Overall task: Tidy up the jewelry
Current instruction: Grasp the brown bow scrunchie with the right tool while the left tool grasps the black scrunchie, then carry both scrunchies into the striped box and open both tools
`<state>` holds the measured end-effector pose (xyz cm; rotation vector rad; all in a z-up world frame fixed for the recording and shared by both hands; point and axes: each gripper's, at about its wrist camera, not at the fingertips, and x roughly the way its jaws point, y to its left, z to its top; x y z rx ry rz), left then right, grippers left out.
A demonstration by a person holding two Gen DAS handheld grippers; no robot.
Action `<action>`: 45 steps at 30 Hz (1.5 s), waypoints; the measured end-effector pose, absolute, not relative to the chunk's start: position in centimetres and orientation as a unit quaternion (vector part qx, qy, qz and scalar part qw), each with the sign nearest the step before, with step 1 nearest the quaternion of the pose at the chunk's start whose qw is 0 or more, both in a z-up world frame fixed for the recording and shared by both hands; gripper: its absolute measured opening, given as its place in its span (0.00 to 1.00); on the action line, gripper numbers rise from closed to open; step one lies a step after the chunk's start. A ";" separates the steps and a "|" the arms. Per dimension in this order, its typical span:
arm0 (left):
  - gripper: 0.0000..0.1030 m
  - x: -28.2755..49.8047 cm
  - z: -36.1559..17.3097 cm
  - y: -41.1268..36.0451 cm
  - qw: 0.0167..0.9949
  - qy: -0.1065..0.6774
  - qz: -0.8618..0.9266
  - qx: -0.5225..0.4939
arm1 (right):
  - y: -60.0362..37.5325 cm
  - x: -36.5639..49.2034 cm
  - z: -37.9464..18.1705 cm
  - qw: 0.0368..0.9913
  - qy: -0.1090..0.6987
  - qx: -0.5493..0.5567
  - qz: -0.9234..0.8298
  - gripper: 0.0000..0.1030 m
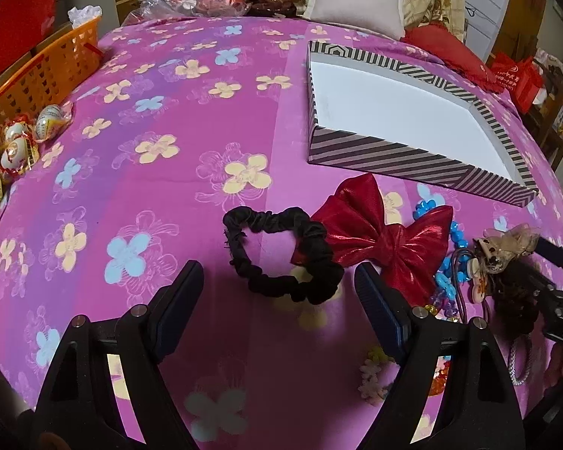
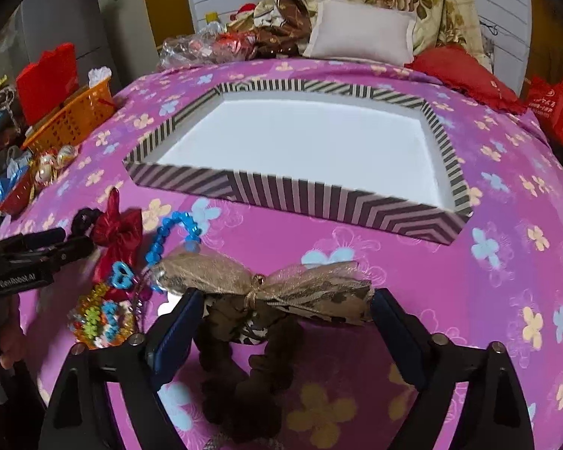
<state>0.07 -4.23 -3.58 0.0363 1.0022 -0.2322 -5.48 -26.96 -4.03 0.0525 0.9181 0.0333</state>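
Note:
A striped box (image 1: 401,152) with a white inside lies open on the pink flowered bedspread; it also shows in the right wrist view (image 2: 300,195). My left gripper (image 1: 279,285) is open, its fingers on either side of a black scrunchie (image 1: 281,251) beside a red bow (image 1: 379,236). My right gripper (image 2: 285,311) is open around a brown scrunchie with a beige bow (image 2: 266,285); it also shows in the left wrist view (image 1: 506,258). Whether the fingers touch it I cannot tell. A blue bead string (image 2: 169,236) and coloured bead pieces (image 2: 101,318) lie to the left.
An orange basket (image 1: 45,78) and wrapped eggs (image 1: 30,135) sit at the bed's left edge. A pale pillow (image 2: 360,33), a red cushion (image 2: 461,71) and piled fabric lie at the far end. A red bag (image 2: 551,108) stands at the right.

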 end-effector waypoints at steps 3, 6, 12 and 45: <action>0.64 0.2 -3.8 -4.0 0.868 0.483 -0.117 0.005 | -27.4 -5.5 -4.7 0.894 0.446 0.047 0.024 0.66; 0.46 0.5 -3.8 -3.7 0.867 0.482 -0.123 -0.006 | -27.3 -5.8 -4.9 0.897 0.438 0.050 0.036 0.53; 0.17 0.4 -3.8 -3.5 0.866 0.483 -0.128 -0.016 | -26.9 -6.4 -4.8 0.899 0.430 0.058 0.059 0.33; 0.11 -2.3 3.3 -4.0 0.901 0.413 -0.131 -0.007 | -28.5 -9.0 2.3 0.929 0.351 0.102 0.066 0.26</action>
